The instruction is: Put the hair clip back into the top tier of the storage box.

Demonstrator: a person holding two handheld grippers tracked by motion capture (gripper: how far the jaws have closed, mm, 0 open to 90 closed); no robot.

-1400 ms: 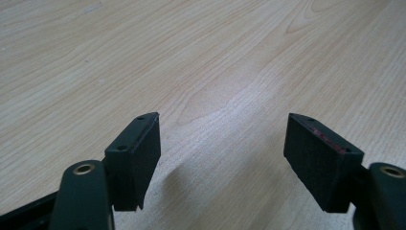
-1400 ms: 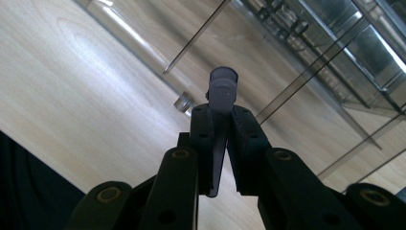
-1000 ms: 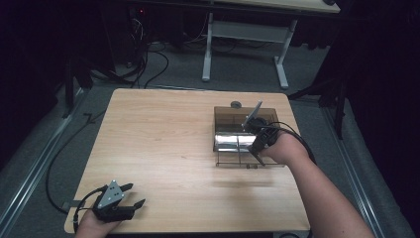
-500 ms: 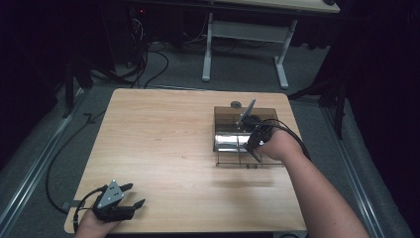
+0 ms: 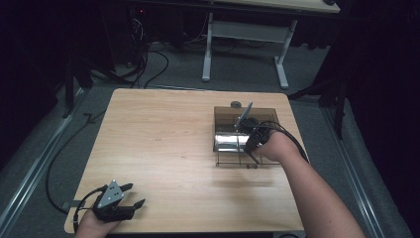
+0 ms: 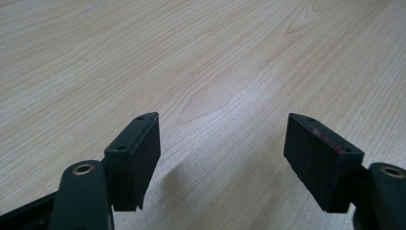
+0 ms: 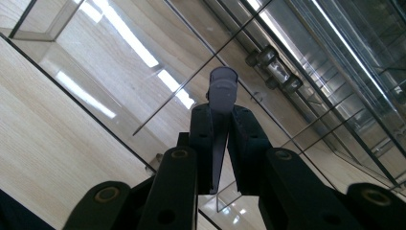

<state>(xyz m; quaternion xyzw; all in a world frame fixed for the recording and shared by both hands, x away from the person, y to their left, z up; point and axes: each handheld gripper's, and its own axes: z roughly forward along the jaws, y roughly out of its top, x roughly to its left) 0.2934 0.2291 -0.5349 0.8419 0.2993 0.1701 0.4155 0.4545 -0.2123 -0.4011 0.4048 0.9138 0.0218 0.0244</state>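
A clear smoky plastic box (image 5: 223, 115) stands on the right half of the wooden table (image 5: 163, 139). My right gripper (image 5: 250, 144) reaches into its near side from the right. In the right gripper view the two jaws of my right gripper (image 7: 221, 112) are shut on a thin grey tab with a rounded knob end (image 7: 223, 88), which stands over the box's clear panels (image 7: 143, 72). My left gripper (image 5: 137, 194) rests at the table's near left corner. Its jaws (image 6: 220, 129) are wide open over bare wood, with nothing between them.
A small dark round object (image 5: 236, 104) lies on the table just behind the box. A small metal hinge (image 7: 273, 69) sits on a clear panel beyond the knob. A second table's white legs (image 5: 208, 49) stand on the floor behind, with cables (image 5: 148, 64) to the left.
My right gripper has edged a little to the left at the box, still shut on the grey tab. The left gripper has not moved.
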